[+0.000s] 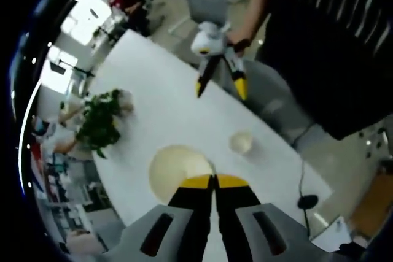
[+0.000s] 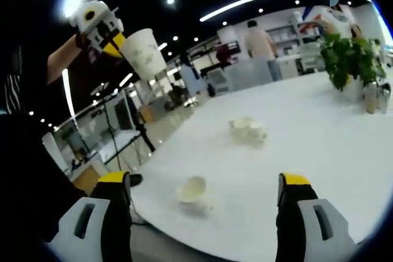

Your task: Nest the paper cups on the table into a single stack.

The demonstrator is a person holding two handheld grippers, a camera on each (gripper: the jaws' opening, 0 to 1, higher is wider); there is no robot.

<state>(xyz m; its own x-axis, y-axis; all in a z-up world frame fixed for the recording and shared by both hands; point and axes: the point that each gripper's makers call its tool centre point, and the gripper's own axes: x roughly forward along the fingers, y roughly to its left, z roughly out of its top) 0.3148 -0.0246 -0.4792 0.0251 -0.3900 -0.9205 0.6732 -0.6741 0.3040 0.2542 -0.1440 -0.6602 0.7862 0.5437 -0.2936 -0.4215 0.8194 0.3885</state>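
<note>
Right now the left gripper (image 2: 115,46) pinches a white paper cup (image 2: 145,53) aloft; the right gripper (image 2: 206,196) gapes wide, empty, another small white cup (image 2: 194,192) between its jaws on the white table (image 2: 319,133).

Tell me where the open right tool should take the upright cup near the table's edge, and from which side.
Take the upright cup by its rim, one jaw inside the open mouth and one outside the wall, coming down from above. It stands mouth up with bare table around it, so the rim looks freely reachable. The right tool is open, likely wide enough to straddle the cup. A side squeeze on the thin wall might crush it.
</note>
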